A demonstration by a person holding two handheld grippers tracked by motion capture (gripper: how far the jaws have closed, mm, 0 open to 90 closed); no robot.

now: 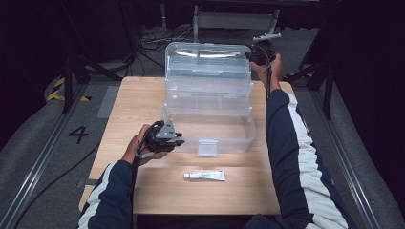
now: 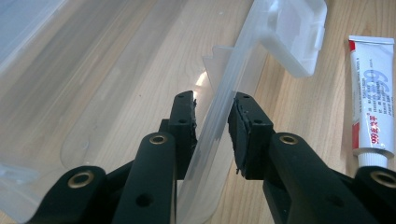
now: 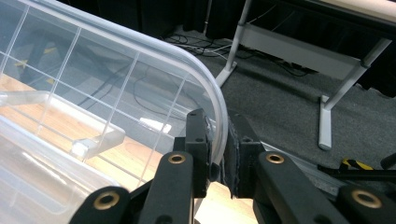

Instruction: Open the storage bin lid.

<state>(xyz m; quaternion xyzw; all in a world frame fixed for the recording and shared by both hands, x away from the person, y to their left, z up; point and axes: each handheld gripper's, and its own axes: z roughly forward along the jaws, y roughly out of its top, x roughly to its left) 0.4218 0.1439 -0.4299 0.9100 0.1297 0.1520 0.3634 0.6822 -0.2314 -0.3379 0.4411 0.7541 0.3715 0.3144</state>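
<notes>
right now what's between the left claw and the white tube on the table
Only bare wooden table, as the high view shows. The left claw grips the clear box's front wall, the tube lies nearer the person, and the box's latch sits off to the side.

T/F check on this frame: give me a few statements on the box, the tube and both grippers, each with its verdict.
1. The clear plastic box stands open. True.
2. The tube lies inside the box. False: it lies on the table, in front of the box.
3. The right hand-held gripper pinches the lid's rim. True.
4. The left hand-held gripper holds the tube. False: its jaws straddle the box's front wall.
5. The latch flap is on the box's front. True.
</notes>
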